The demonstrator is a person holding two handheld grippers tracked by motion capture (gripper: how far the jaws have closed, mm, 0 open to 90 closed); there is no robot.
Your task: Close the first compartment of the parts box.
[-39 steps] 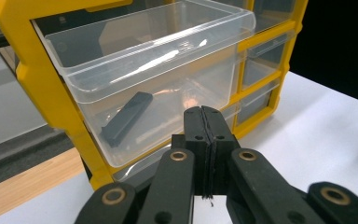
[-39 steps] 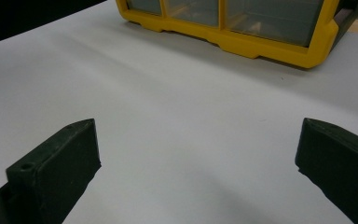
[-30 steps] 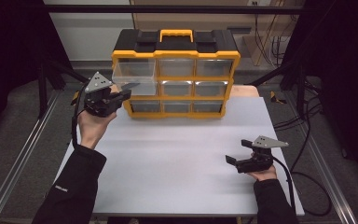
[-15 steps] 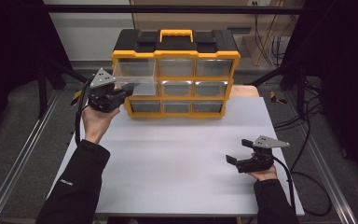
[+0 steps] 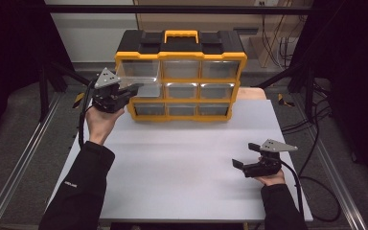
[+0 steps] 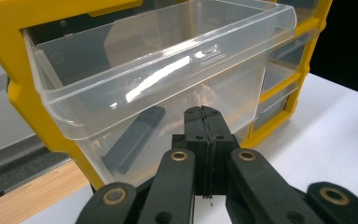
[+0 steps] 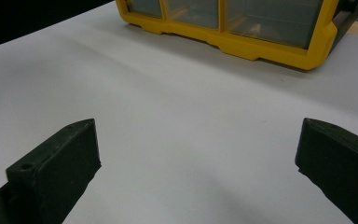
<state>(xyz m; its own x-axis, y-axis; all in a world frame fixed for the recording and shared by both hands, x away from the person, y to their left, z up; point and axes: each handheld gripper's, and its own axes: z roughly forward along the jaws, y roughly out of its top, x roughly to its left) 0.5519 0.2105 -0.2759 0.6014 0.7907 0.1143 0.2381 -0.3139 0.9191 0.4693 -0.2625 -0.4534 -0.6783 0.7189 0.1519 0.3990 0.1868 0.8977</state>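
Clear plastic drawer (image 6: 158, 70) juts from the yellow-and-black organizer cabinet (image 5: 182, 72); the left claw (image 6: 204, 140), clenched empty, sits just below it. Right claw (image 5: 243, 165) rests released over the white counter (image 5: 182, 163).

The clear plastic drawer (image 6: 168, 70) at the top left of the yellow-and-black organiser (image 5: 182, 72) stands pulled partway out, level and open-topped, a dark oblong piece (image 6: 133, 138) lying slantwise on its floor.
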